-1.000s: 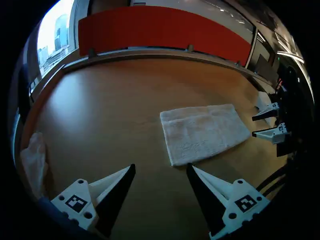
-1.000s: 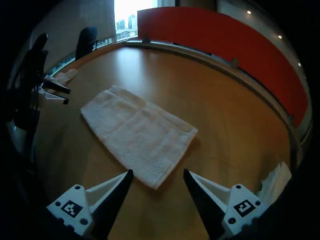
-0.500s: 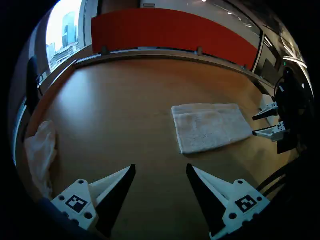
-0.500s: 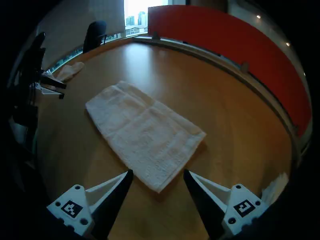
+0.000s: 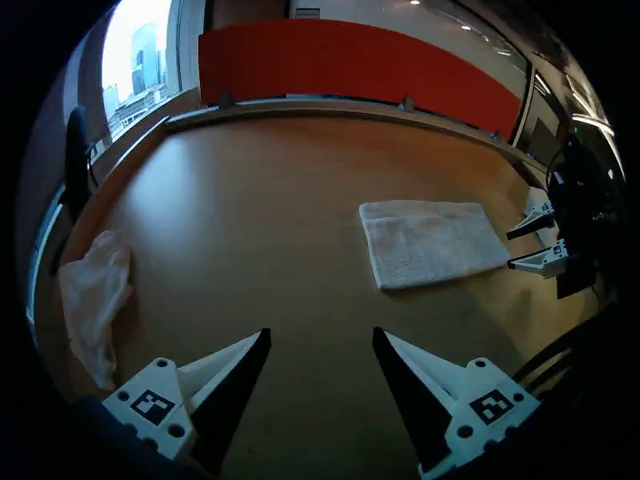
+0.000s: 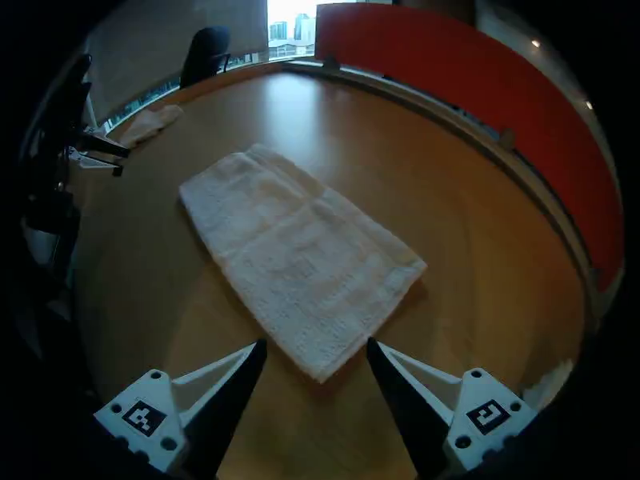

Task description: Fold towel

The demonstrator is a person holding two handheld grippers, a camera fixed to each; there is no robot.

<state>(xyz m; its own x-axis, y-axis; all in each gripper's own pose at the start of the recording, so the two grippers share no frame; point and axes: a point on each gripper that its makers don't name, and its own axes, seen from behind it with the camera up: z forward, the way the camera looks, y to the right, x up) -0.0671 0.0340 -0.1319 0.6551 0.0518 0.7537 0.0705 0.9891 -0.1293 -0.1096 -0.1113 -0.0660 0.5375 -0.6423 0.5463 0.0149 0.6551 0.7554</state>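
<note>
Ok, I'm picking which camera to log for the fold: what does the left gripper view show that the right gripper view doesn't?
The left gripper view gives the right gripper from outside, its fingers apart at the towel's short edge, and the crumpled cloth close by. The right gripper view gives the left gripper far off at the left, and the towel's near corner lying between its own open fingers. Both share the folded white towel flat on the wooden table, the red partition and the crumpled cloth.
</note>
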